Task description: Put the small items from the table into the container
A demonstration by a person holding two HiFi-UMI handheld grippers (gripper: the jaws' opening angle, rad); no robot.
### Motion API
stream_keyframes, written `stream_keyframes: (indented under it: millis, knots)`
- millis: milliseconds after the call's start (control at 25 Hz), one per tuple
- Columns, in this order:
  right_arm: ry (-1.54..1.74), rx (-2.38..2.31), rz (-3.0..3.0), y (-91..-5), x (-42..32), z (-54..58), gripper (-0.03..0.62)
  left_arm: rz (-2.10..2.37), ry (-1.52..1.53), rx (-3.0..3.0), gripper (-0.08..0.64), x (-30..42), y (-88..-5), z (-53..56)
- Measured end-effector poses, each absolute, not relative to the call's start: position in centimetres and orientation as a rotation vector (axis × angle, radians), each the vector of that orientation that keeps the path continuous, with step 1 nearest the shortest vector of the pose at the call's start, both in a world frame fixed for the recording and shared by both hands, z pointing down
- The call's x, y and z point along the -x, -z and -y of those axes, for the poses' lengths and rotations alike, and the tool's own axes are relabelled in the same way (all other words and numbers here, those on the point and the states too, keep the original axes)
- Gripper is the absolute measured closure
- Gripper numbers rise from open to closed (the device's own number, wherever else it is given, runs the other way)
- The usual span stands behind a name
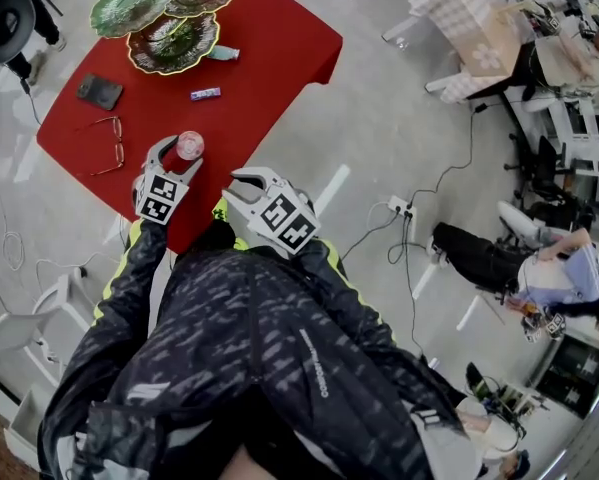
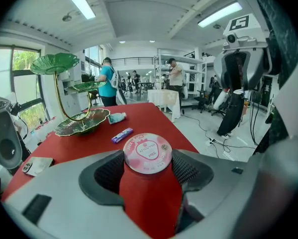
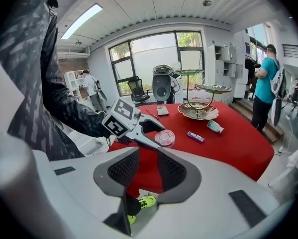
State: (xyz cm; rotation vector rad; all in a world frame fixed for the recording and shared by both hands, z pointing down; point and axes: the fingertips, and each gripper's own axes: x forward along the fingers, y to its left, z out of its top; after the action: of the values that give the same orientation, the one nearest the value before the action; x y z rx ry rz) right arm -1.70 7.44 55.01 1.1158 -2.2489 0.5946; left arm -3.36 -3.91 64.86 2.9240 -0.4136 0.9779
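My left gripper (image 1: 179,152) is shut on a small round pink-lidded tin (image 1: 190,145), held just above the near end of the red table (image 1: 279,38). The left gripper view has the tin (image 2: 148,153) squeezed between both ribbed pads. A purple stick pack (image 1: 205,94) and a teal tube (image 1: 222,54) lie on the cloth near the tiered green leaf-dish stand (image 1: 172,43). My right gripper (image 1: 241,185) hovers off the table's near corner, open, with nothing between its fingers (image 3: 124,171). From there I see the tin (image 3: 164,137) in the left gripper.
A dark phone (image 1: 99,91) and a pair of glasses (image 1: 109,146) lie on the table's left side. A white chair (image 1: 19,328) stands left of me. Cables and a power strip (image 1: 399,208) run over the floor at right, where a person (image 1: 539,268) sits.
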Motion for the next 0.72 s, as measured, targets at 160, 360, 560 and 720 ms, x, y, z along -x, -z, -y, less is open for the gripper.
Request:
stream_keyframes:
  millis: [160,360,560,720]
  knots:
    - [-0.587,-1.105,2.254,-55.1,2.1,-6.1,0.488,0.409,-0.915,-2.923,0.258,3.1,-62.2,4.4]
    - [-0.578,-1.086,2.250,-55.2,2.5,-4.7,0.488,0.407,-0.861,-2.943,0.258,2.8,-58.7,5.3]
    - [-0.559,-1.073,2.250,-55.2,2.1,-3.2,0.488,0.437,-0.808,-2.970,0.258,2.3,-55.6,6.7]
    - [-0.544,-1.024,2.271,-55.4,1.8,-2.3,0.488,0.519,-0.790,-2.954,0.258,2.6,-53.5,8.3]
